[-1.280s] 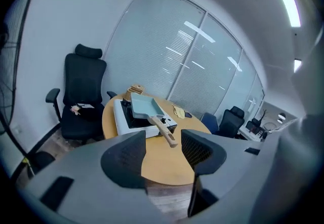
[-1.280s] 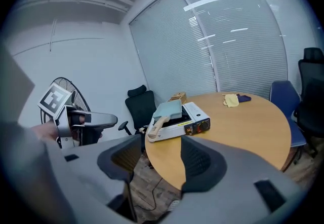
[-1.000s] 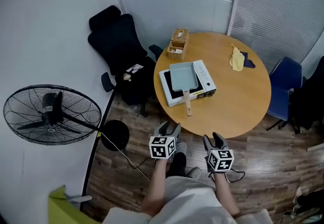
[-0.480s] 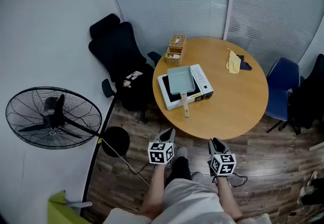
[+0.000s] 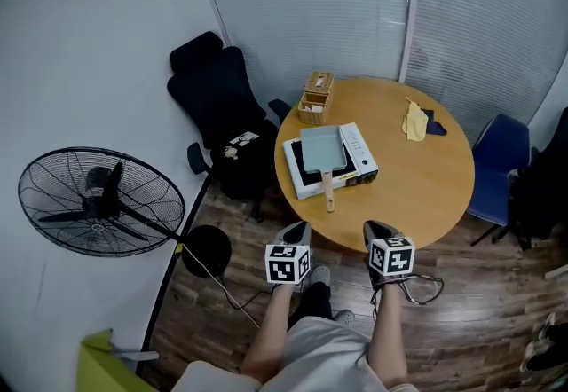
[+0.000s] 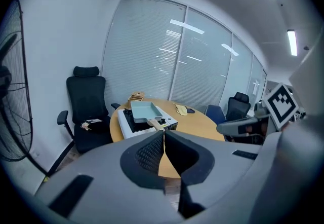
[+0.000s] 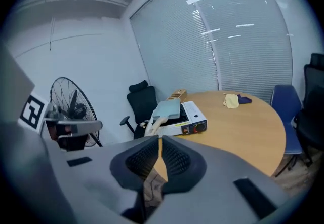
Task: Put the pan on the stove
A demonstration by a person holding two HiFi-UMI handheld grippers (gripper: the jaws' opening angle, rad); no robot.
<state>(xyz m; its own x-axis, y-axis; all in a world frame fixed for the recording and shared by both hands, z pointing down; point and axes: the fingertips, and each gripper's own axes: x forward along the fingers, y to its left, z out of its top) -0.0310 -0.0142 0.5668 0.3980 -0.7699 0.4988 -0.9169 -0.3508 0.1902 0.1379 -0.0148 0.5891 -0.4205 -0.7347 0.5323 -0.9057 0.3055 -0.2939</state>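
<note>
Found pan (image 5: 322, 149) already sitting on stove (image 5: 358, 153): pale blue-grey, rectangular, covering stove's left part, w/ control strip left bare at right. Saw its wooden handle (image 5: 328, 190) poking out past stove's front edge, over round wooden table (image 5: 417, 191), pointing toward the person. Placed stove on table's left half, near the rim.

Saw both grippers low, off table's near edge, well apart from pan & stove, side by side w/ marker cubes facing up. Read L gripper (image 5: 298, 228) as fully closed: in left gripper view, pads pressed together tip to tip, nothing btwn them. Read R gripper (image 5: 374, 228) as closed too, pads meeting in right gripper view, empty; had just been closing, w/ nothing caught btwn. Touched nothing w/ either one.

Noted wicker box (image 5: 314, 98) just behind stove's back-left corner, on the table. Noted yellow cloth (image 5: 414, 121) at table's far right side, w/ a small dark item beside it, too small to identify. Spotted black office chair (image 5: 217, 102) left of table, standing fan (image 5: 99, 201) further left by the wall, blue chair (image 5: 493, 168) at table's right.
</note>
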